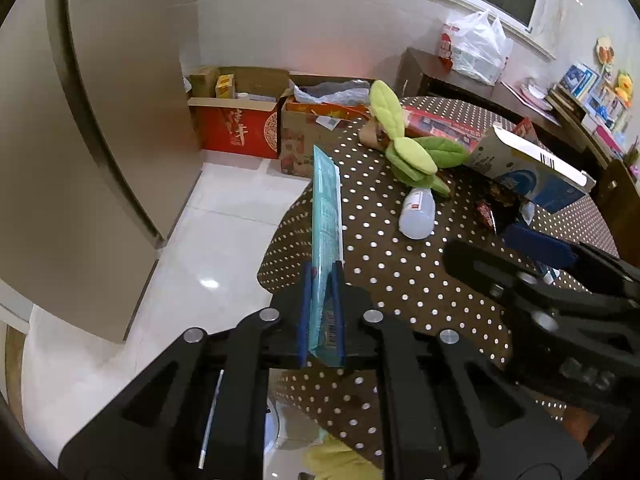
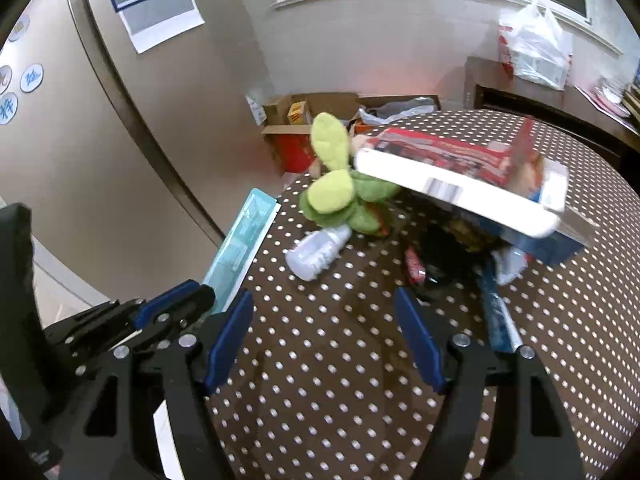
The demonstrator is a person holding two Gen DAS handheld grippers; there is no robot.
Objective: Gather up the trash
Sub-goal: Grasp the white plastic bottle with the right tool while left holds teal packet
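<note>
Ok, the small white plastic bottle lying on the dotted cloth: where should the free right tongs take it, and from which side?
Probably across its round body, near the middle. The white bottle lies on its side on the polka-dot tablecloth, cap end toward the green plush toy. Come down from above on the near side, with the open right tongs straddling its width; the plush crowds the cap end.

On the dotted table [image 1: 400,280]: one teal packet [image 1: 326,216], one white bottle [image 1: 418,212], one green plush toy [image 1: 404,140], two boxes.
</note>
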